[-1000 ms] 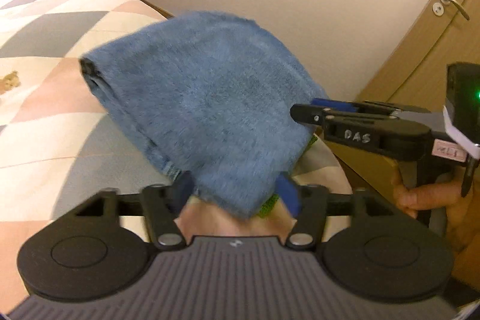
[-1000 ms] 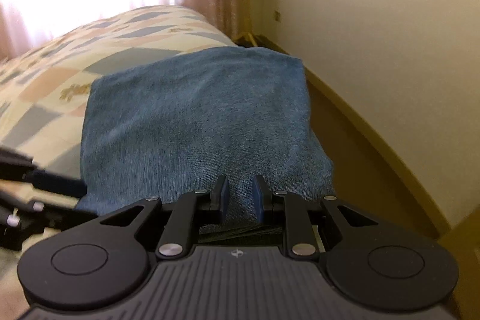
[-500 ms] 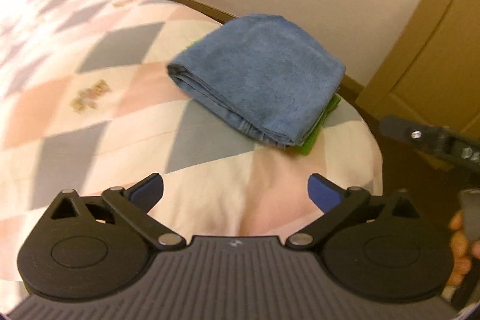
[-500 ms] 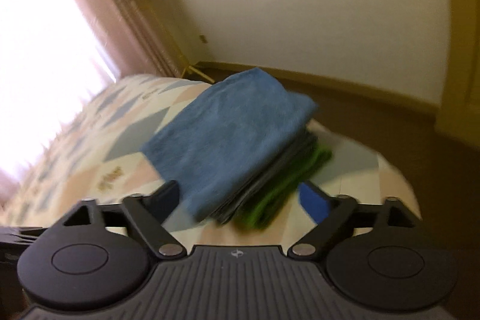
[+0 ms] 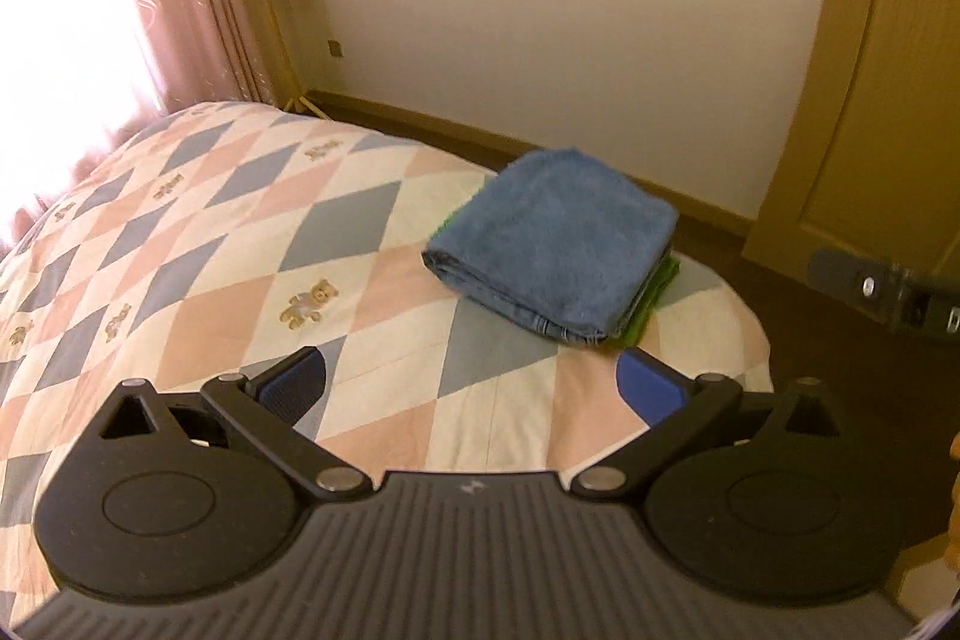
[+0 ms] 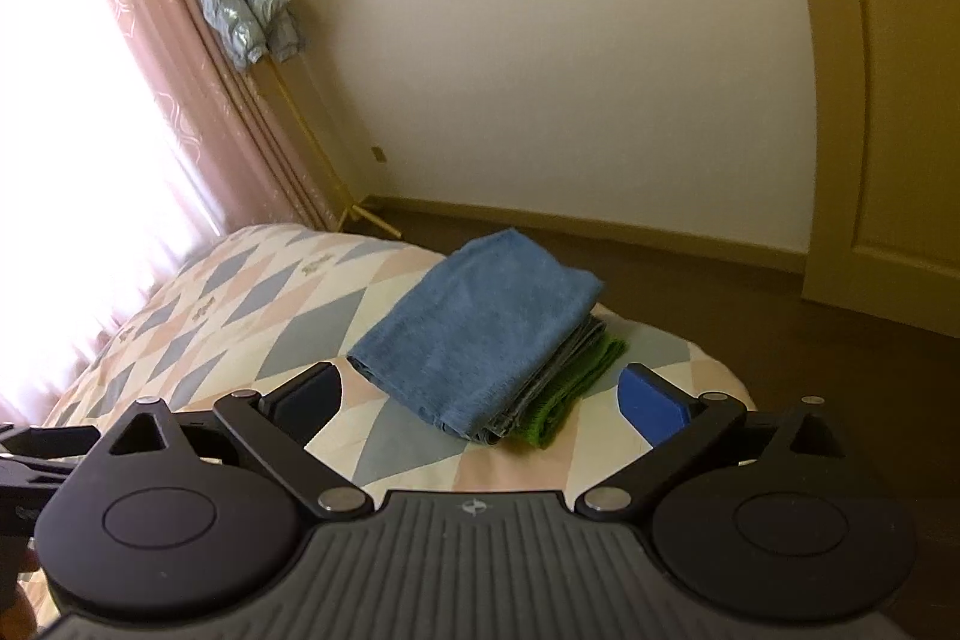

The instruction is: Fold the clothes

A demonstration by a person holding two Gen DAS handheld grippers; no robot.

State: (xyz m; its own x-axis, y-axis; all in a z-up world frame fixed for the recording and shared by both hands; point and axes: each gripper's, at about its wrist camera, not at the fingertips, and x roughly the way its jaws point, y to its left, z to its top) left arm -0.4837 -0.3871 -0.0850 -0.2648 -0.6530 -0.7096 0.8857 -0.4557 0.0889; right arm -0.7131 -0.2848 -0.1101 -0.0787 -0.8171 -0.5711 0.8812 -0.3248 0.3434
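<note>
A folded blue towel (image 5: 558, 238) lies on top of a small stack near the corner of the bed, over a grey piece and a green cloth (image 5: 651, 295). The stack also shows in the right wrist view, with the blue towel (image 6: 480, 334) above the green cloth (image 6: 576, 391). My left gripper (image 5: 471, 385) is open and empty, held back from the stack above the quilt. My right gripper (image 6: 480, 400) is open and empty, just short of the stack's near end.
The bed has a diamond-pattern quilt (image 5: 198, 250) with small bears. A pink curtain (image 6: 120, 100) and bright window are at the left. A wooden door (image 6: 888, 100) stands at the right beyond dark floor (image 6: 810, 334). A silver jacket (image 6: 246, 4) hangs on a stand.
Both grippers let go of the blue towel, opened wide and pulled back and up. The towel now rests folded on the stack.
</note>
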